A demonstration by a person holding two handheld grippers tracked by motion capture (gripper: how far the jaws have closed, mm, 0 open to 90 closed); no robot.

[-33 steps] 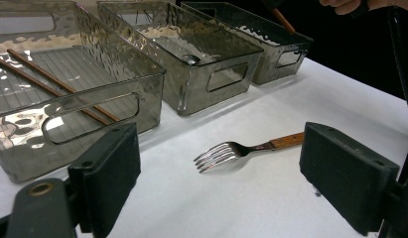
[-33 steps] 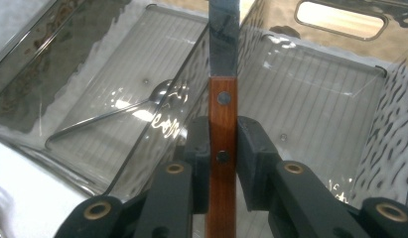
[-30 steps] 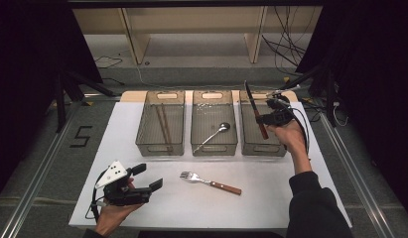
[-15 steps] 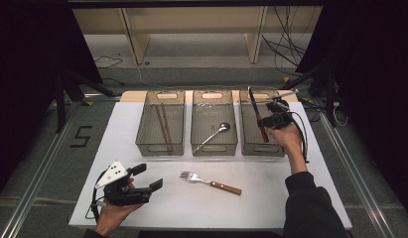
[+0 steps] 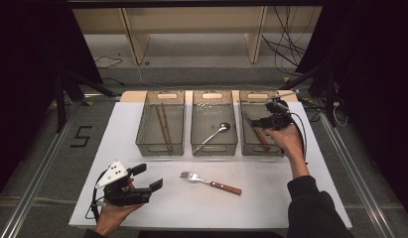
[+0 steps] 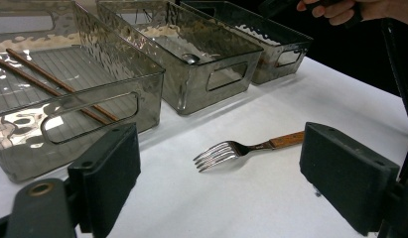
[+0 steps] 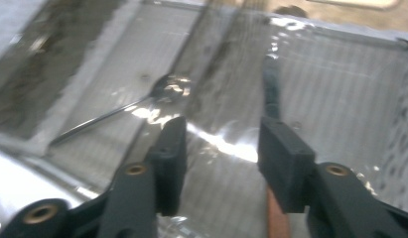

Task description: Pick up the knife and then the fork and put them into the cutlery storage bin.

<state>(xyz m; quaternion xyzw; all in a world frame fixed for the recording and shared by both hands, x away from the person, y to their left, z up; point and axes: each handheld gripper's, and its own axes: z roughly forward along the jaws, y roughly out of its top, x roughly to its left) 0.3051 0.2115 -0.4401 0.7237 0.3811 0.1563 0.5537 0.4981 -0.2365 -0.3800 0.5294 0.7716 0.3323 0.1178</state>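
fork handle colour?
Reddish-brown wood on the fork, with silver metal tines; clearest in the left gripper view.

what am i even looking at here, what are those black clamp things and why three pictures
A person sits at a white table holding a hand-held two-jaw gripper in each hand. One picture looks down from above; the other two come from cameras riding on each gripper, looking along its black jaws.

The left gripper is open, empty, and faces a fork lying on the table. The right gripper is open over the right bin, where a knife lies.

The middle bin holds a spoon; the left bin holds chopsticks.
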